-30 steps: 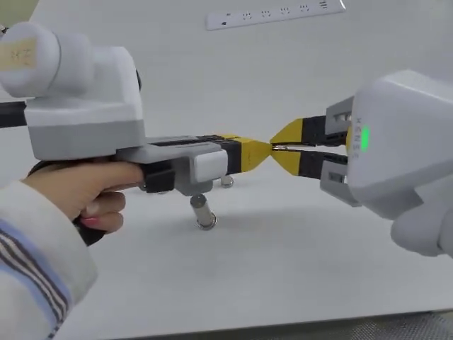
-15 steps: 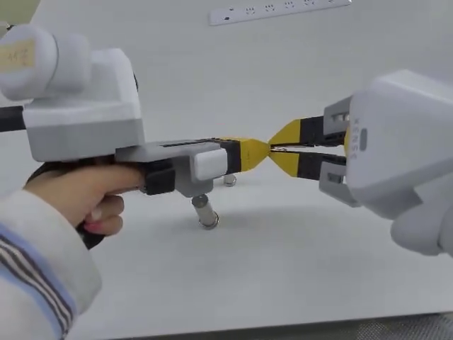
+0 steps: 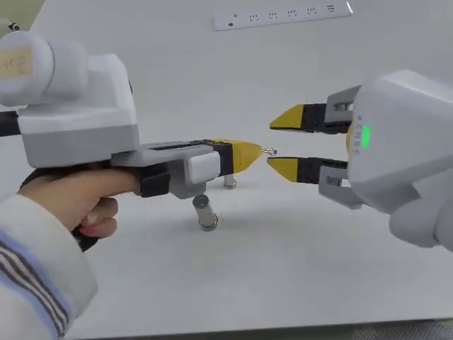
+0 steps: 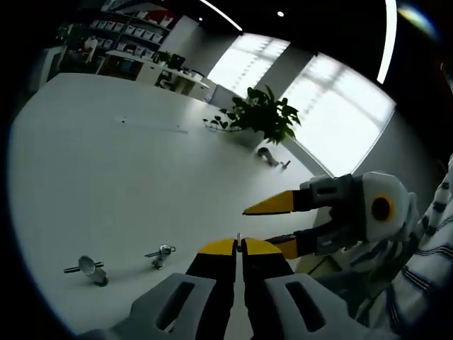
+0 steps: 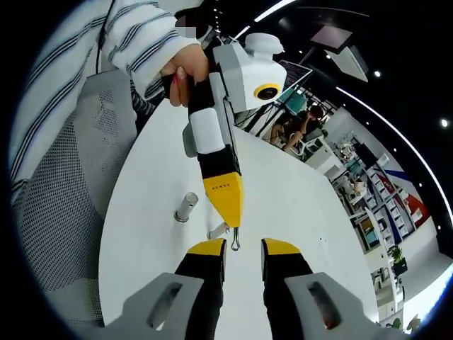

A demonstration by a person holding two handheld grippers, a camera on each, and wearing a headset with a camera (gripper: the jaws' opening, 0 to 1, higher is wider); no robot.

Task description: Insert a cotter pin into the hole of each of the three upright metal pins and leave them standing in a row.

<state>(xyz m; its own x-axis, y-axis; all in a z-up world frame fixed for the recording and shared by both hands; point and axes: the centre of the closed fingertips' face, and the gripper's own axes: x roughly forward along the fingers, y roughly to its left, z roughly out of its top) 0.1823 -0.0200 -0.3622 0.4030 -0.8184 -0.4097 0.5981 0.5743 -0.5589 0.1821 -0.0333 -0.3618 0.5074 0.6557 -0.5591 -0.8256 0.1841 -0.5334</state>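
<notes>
In the head view, my left gripper [image 3: 258, 150] reaches in from the left at mid-frame, held by my hand [image 3: 78, 200] in a striped sleeve [image 3: 32, 283]. Its yellow jaws are pressed together on a thin cotter pin [image 3: 270, 151], whose small loop pokes out past the tips. My right gripper [image 3: 270, 144] comes in from the right, facing the left one tip to tip. Its jaws are spread apart, one above the loop and one below it, and neither touches it.

In the right gripper view, the loop hangs from the left gripper's tip, just beyond the gap between my own parted jaws at the bottom of the frame. In the left gripper view, my closed jaws rise from the bottom centre with the pin as a fine sliver between them.

Farther off in the head view, on the white table [image 3: 297, 269], a metal pin [image 3: 205, 212] stands slightly tilted at lower centre. A second metal pin [image 3: 229, 183] peeks out from under the left gripper, just behind the first. I cannot tell whether either one carries a cotter pin. A white power strip [image 3: 283, 14] lies along the top of the frame.
</notes>
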